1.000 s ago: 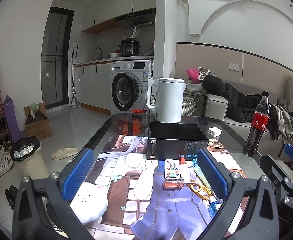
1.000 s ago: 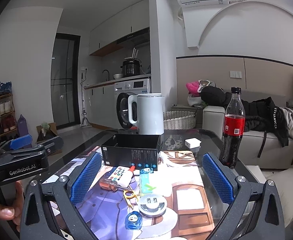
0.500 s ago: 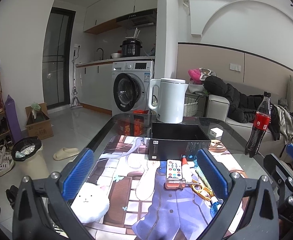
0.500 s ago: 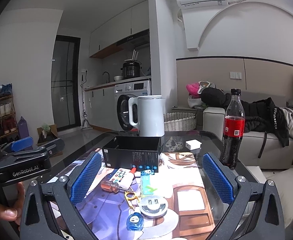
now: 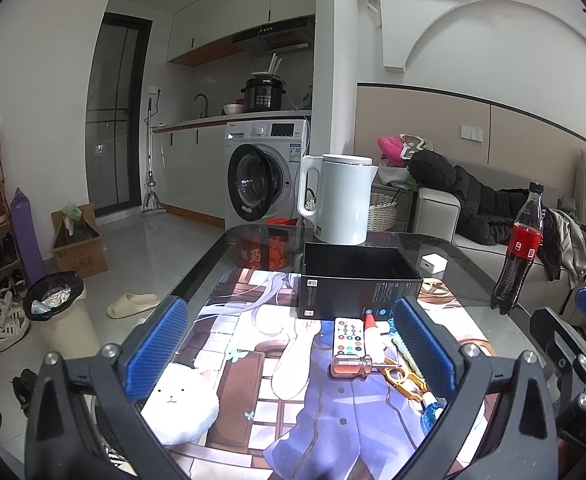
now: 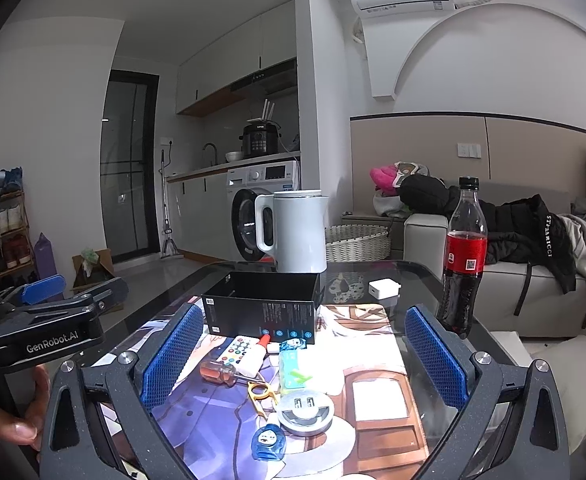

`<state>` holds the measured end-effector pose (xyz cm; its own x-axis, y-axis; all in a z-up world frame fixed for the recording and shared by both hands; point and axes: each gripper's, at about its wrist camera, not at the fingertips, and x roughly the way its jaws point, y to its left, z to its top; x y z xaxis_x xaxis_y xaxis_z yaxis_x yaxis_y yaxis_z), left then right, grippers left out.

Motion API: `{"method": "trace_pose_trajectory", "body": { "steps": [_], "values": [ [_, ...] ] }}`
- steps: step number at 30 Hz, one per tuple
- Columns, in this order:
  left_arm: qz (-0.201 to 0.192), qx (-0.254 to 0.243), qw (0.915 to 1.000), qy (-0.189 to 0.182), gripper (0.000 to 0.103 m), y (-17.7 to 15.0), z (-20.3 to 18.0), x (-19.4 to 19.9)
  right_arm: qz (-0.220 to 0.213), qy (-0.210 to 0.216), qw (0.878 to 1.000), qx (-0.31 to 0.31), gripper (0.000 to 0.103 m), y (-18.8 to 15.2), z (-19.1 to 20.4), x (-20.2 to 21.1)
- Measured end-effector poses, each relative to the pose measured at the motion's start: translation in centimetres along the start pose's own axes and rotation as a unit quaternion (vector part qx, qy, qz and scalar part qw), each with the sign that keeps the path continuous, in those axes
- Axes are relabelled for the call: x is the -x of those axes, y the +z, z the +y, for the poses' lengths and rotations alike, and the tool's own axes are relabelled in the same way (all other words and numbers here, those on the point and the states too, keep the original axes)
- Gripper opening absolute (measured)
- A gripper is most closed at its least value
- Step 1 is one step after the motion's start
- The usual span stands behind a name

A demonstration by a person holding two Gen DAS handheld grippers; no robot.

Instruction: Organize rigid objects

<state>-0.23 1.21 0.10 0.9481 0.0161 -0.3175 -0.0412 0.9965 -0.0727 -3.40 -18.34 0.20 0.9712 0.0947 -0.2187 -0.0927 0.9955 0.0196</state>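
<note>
Both the left hand-held gripper and right hand-held gripper gape wide, empty, above the table; black box at 12 o'clock

Left wrist view looks forward over the table from its near left side; right wrist view sits lower, further right; both share the black box and kettle.

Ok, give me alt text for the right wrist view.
The open right gripper hovers over small items, a remote, screwdriver and round charger, in front of an open black box on a printed mat.
</note>
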Motion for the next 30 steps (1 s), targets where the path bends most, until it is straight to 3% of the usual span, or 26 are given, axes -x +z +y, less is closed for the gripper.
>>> {"method": "trace_pose_trajectory", "body": {
  "steps": [30],
  "values": [
    [0.001, 0.001, 1.0, -0.001, 0.103, 0.03, -0.23, -0.11, 0.0, 0.007, 1.0, -0.001, 0.103, -0.16, 0.37, 0.01]
  ]
}}
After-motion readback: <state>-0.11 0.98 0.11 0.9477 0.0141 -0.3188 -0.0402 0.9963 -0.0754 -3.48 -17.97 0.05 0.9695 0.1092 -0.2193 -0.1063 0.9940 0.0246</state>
